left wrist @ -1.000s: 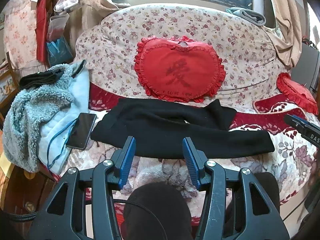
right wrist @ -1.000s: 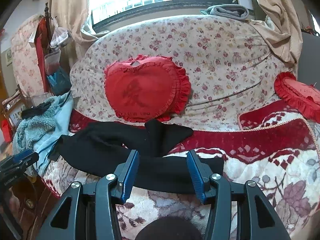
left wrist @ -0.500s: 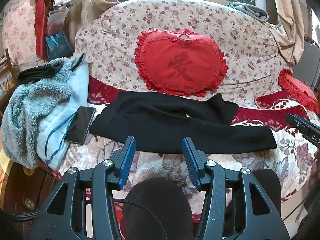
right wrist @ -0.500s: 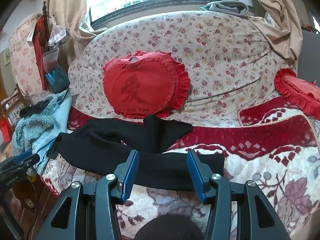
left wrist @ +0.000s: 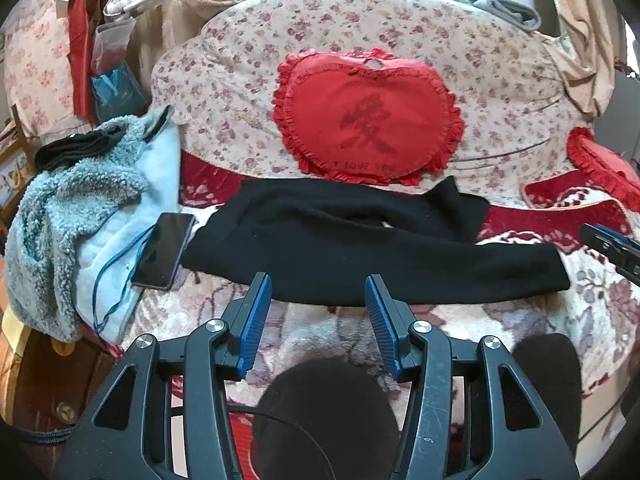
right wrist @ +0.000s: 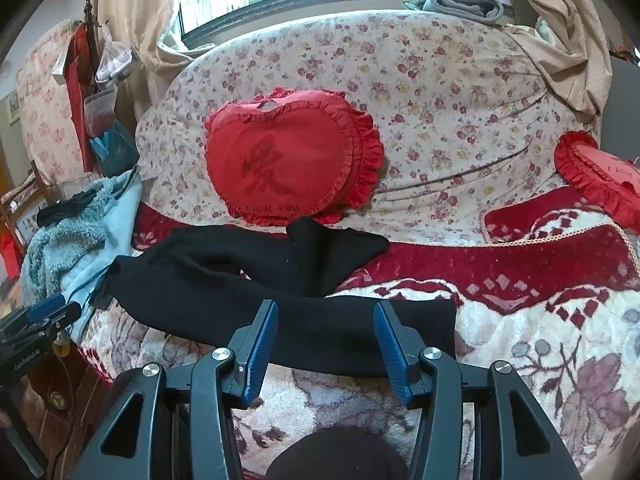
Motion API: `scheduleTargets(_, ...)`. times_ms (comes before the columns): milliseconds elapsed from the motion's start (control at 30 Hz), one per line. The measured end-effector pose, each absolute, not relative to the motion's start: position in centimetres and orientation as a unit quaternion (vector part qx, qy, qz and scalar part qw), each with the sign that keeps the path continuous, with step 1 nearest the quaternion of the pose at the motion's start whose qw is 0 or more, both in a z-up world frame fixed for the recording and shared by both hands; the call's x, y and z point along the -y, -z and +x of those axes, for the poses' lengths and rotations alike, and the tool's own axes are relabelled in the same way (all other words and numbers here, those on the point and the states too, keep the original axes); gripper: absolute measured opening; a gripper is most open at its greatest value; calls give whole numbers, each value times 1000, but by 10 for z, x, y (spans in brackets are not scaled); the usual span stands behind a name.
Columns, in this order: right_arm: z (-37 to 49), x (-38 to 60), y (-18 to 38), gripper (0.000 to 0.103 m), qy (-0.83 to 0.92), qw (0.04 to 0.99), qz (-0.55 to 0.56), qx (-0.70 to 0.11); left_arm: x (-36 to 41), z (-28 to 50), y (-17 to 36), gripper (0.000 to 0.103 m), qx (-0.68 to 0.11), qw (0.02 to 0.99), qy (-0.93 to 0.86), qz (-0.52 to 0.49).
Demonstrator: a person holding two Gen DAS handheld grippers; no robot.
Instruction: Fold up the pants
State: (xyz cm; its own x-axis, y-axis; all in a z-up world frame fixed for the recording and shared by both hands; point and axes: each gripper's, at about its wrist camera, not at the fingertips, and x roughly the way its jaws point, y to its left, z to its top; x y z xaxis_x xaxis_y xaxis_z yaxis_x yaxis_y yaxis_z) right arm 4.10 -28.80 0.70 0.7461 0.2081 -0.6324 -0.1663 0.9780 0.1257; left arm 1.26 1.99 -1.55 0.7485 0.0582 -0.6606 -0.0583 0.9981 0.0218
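Black pants lie across the sofa seat, one leg stretched to the right, the other folded back toward the cushion. They also show in the right wrist view. My left gripper is open and empty, just in front of the pants' near edge. My right gripper is open and empty, over the near edge of the stretched leg by its right end. The right gripper's tip shows at the right edge of the left wrist view.
A red heart cushion leans on the sofa back. A black phone with a blue cable lies on a pale blue fleece jacket at the left. A second red cushion sits at the right.
Both grippers have moved slightly closer to the sofa and a little upward. The pants have not moved.
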Motion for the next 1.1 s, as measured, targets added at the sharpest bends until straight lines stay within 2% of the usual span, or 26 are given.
scheduleTargets(700, 100, 297, 54, 48, -107, 905, 32, -411, -64, 82, 74, 48, -431, 899, -69, -25)
scheduleTargets(1100, 120, 284, 67, 48, -139, 891, 31, -430, -101, 108, 103, 48, -465, 878, -92, -63)
